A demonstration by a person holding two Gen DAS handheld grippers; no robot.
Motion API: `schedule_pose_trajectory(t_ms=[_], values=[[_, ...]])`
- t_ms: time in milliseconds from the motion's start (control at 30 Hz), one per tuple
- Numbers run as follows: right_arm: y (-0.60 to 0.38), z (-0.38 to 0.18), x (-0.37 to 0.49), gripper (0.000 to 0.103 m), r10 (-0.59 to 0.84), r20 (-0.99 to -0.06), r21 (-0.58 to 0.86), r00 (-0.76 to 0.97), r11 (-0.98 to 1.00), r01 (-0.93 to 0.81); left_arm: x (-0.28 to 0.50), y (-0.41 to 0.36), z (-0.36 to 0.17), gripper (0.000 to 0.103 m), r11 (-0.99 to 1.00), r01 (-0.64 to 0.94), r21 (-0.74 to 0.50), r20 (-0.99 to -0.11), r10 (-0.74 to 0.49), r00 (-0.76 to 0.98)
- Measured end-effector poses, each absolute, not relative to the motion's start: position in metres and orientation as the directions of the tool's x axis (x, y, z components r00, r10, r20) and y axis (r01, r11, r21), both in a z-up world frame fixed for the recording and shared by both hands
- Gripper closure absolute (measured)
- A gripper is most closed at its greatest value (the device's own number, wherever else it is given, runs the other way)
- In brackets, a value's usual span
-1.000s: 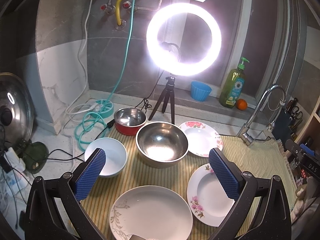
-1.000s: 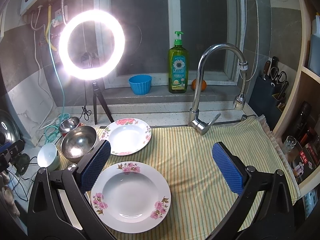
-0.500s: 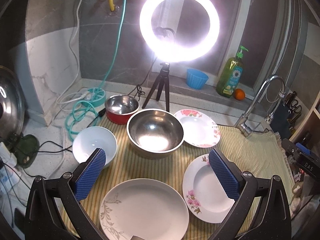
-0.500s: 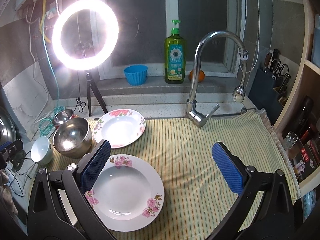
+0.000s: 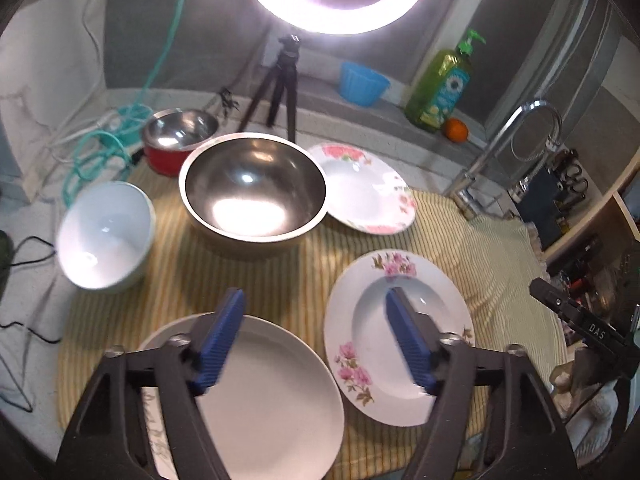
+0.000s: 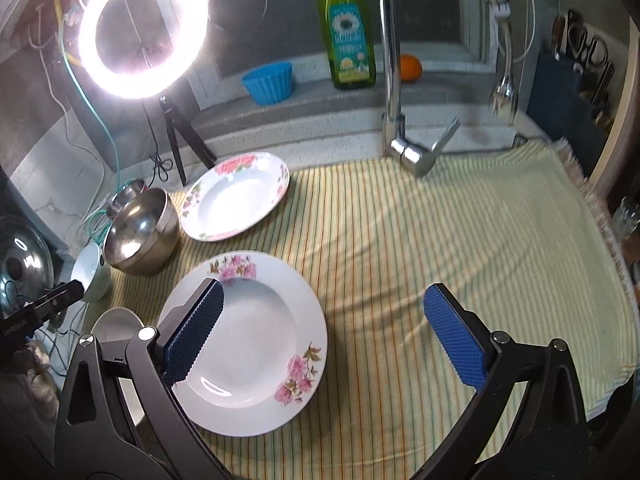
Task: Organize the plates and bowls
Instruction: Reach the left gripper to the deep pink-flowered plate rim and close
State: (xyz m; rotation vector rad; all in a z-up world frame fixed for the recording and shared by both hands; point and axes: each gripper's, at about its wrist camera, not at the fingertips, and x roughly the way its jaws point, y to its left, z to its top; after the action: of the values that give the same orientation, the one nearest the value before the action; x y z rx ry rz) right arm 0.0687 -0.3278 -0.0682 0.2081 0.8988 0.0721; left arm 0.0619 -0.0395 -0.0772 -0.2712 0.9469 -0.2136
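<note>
From the left gripper (image 5: 314, 340), its jaws just narrowed on nothing, the plain plate (image 5: 260, 400) beside the flowered plate (image 6: 244, 344) shows whole, while the wide-open right gripper (image 6: 324, 336) sees only its edge.

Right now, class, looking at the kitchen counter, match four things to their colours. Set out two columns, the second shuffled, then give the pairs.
Things:
1. Soap bottle
2. Ridged cup on the sill
3. Large mixing bowl
4. Small pot behind it

Colours:
A. Bare silver steel
B. Red outside, steel inside
C. Green
D. Light blue

Pairs: 1-C, 2-D, 3-A, 4-B
</note>
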Motion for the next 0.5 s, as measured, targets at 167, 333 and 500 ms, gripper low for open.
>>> schedule_pose_trajectory(t_ms=[167,333,500], values=[[-0.339,-0.100,0.076,0.019,0.243,-0.813,0.304,0.529,0.952,0.030,0.073,-0.051,-0.098,0.054,0.928,0.091,-0.361,-0.796,-0.358,0.489],[-0.345,-0.126,0.082,0.040,0.308,-0.835,0.365,0.456,0.930,0.040,0.081,-0.061,-0.111,0.065,0.920,0.111,-0.376,-0.811,-0.385,0.440],[-0.347,-0.141,0.090,0.049,0.365,-0.836,0.419,0.409,0.907,0.046,0.091,-0.062,-0.124,0.070,0.909,0.104,-0.403,-0.820,-0.410,0.399]])
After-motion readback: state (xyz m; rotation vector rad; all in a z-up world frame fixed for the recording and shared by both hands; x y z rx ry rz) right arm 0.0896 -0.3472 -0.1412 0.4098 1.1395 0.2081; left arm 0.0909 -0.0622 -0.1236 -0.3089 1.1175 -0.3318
